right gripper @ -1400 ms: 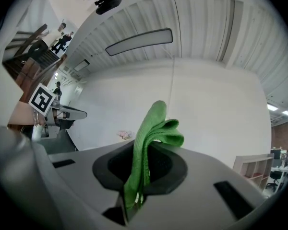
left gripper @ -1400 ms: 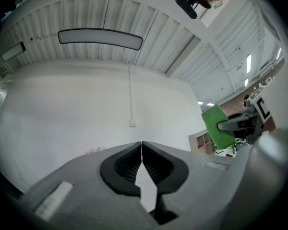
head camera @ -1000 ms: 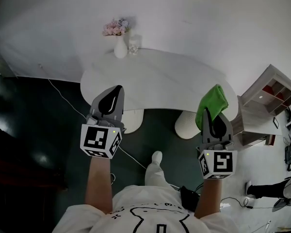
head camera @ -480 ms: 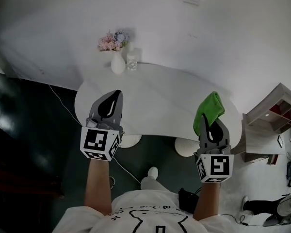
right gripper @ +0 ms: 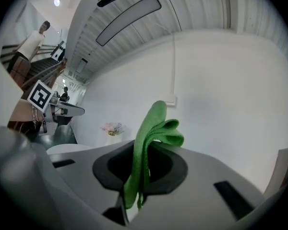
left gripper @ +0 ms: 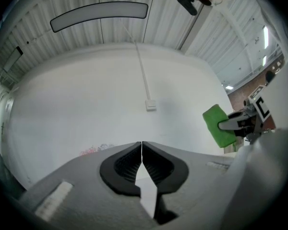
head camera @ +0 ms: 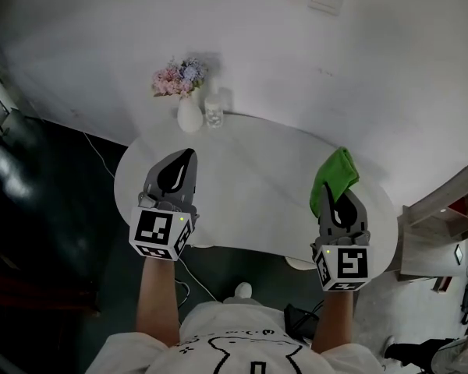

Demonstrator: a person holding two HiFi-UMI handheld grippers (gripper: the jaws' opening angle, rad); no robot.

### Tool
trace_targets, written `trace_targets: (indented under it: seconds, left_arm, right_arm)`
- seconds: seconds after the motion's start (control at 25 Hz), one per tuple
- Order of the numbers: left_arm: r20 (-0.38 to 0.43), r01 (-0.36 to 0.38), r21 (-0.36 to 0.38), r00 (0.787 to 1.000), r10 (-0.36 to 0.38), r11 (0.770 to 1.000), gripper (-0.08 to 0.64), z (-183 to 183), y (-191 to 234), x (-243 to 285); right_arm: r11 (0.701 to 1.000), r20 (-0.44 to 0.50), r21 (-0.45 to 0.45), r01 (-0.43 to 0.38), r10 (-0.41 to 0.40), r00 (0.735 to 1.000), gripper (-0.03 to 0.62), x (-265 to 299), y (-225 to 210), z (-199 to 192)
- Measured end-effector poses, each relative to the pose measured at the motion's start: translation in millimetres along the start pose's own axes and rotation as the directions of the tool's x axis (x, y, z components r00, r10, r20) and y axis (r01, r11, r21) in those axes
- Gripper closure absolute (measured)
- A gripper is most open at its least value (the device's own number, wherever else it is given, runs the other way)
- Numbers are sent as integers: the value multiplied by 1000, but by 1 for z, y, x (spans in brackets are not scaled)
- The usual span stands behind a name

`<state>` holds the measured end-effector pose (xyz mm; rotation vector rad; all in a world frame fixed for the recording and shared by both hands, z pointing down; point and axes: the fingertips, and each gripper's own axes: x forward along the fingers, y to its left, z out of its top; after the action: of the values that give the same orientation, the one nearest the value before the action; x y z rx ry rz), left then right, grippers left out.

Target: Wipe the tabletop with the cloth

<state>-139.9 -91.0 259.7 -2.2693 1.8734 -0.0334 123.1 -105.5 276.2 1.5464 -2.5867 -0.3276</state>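
A white, rounded tabletop (head camera: 249, 185) fills the middle of the head view. My right gripper (head camera: 337, 201) hangs over the table's right front part, shut on a folded green cloth (head camera: 332, 176) that sticks up past its jaws; the same cloth (right gripper: 149, 147) is pinched between the pads in the right gripper view. Over the table's left front edge my left gripper (head camera: 175, 171) is shut with nothing in it, its pads touching (left gripper: 141, 159). From the left gripper view the green cloth (left gripper: 218, 125) shows at the right.
A white vase of pink flowers (head camera: 186, 92) and a small glass (head camera: 214, 112) stand at the table's far edge by the white wall. A wooden shelf unit (head camera: 452, 220) stands right of the table. Dark floor with a cable lies to the left.
The view has moved forward: the table now sits nearer and more under both grippers. The right gripper still holds the cloth; the left stays shut.
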Motion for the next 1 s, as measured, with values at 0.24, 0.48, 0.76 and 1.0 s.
trace_targets:
  seconds: [0.24, 0.48, 0.76, 1.0]
  left_arm:
    - [-30, -30, 4, 999, 30, 1000, 541, -15, 13, 27]
    - [-59, -42, -4, 997, 41, 999, 541, -33, 30, 47]
    - [-92, -41, -16, 995, 39, 999, 541, -56, 64, 78]
    - [-108, -41, -27, 993, 38, 999, 541, -69, 104, 108]
  right_arm:
    - [999, -4, 27, -45, 45, 999, 546, 44, -6, -8]
    - [991, -38, 83, -105, 108, 993, 547, 92, 12, -19]
    - [983, -86, 94, -155, 164, 983, 548, 163, 33, -35]
    - [977, -152, 78, -196, 206, 967, 547, 232, 57, -52]
